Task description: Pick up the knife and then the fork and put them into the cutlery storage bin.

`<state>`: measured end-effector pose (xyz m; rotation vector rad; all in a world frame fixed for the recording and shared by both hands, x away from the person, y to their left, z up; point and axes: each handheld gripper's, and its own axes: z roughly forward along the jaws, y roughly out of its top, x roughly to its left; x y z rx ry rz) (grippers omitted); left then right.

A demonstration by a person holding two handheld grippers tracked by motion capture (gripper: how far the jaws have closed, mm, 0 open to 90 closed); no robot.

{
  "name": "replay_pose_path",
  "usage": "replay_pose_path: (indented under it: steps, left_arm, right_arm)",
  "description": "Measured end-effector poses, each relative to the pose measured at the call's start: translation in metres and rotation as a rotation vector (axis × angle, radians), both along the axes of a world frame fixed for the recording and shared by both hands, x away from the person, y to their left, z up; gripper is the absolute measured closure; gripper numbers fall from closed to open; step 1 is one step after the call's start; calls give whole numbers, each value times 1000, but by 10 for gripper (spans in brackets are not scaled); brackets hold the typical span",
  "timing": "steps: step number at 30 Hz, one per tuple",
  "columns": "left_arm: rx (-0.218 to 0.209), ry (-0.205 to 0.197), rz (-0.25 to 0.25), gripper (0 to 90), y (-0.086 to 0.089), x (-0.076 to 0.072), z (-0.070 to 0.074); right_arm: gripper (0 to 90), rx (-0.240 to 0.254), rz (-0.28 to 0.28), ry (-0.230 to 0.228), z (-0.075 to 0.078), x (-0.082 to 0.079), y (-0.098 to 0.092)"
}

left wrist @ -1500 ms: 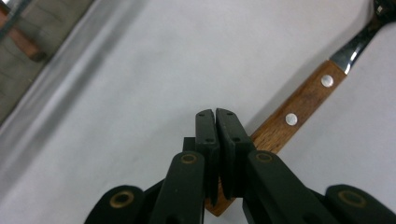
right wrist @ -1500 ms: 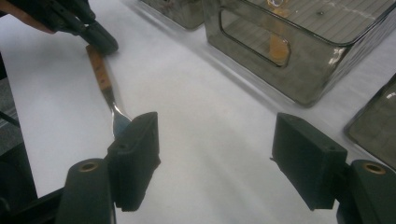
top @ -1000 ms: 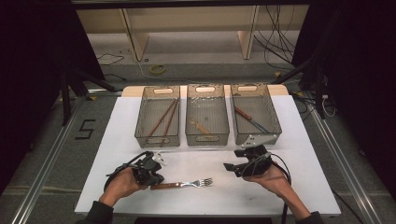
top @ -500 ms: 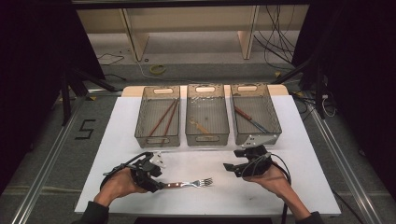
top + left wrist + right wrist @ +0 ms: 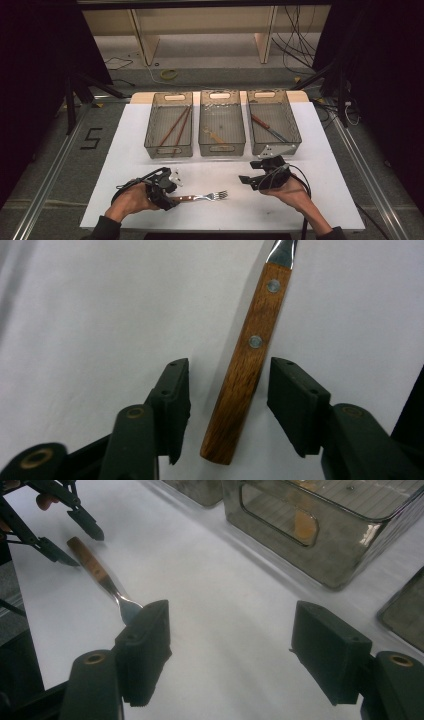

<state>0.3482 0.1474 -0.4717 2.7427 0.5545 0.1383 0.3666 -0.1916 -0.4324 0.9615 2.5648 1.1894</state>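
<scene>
A fork (image 5: 202, 196) with a wooden handle (image 5: 252, 345) lies flat on the white table (image 5: 320, 150), tines pointing right. My left gripper (image 5: 176, 198) sits low at the handle's end. Its jaws have just been closing, but the handle lies between them with a gap on each side, so the left gripper (image 5: 227, 390) is open. My right gripper (image 5: 246, 179) rests to the right of the fork and points left. The right gripper (image 5: 230, 645) is open with bare table between its pads. Its view also shows the fork (image 5: 95, 567) and the left gripper (image 5: 75, 535) beyond.
Three mesh bins stand in a row at the back of the table. The left bin (image 5: 150, 145) holds chopsticks (image 5: 175, 125), the middle bin (image 5: 221, 148) a small utensil (image 5: 214, 135), and the right bin (image 5: 295, 135) long utensils (image 5: 267, 127). Black floor and rails surround the table.
The left hand has shifted slightly toward the near edge, and its gripper now straddles the fork's handle end. The fork and the right hand have stayed put.
</scene>
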Motion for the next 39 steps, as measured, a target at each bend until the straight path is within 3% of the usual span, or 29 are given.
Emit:
replay_pose_path:
  steps: [5, 12, 15, 17, 20, 28, 33, 39]
  left_arm:
    - [5, 5, -19, 616, -4, -2, -1]
    - [31, 16, -36, 682, -8, -3, 0]
    - [47, 11, -79, 717, -8, -3, 1]
    - [35, 10, -83, 741, -8, -5, 0]
    - [47, -5, -106, 747, -8, -5, 1]
    - [20, -35, -109, 755, -8, -7, 1]
    - [10, -57, -122, 755, -15, -9, 4]
    - [-20, -91, -137, 755, -24, -13, 14]
  right_arm:
    - [326, -2, 1, 1, 0, 0, 0]
    - [327, -3, 1, 3, -1, 0, 1]
    - [328, -3, 0, 3, -1, 1, 1]
    - [329, -4, 0, 3, -1, 1, 1]
    - [329, -5, 1, 5, -1, 0, 1]
    - [332, 1, 8, 5, 0, 0, 2]
    - [332, 7, 34, 8, 1, -2, 9]
    - [332, -6, 120, -9, 2, -9, 30]
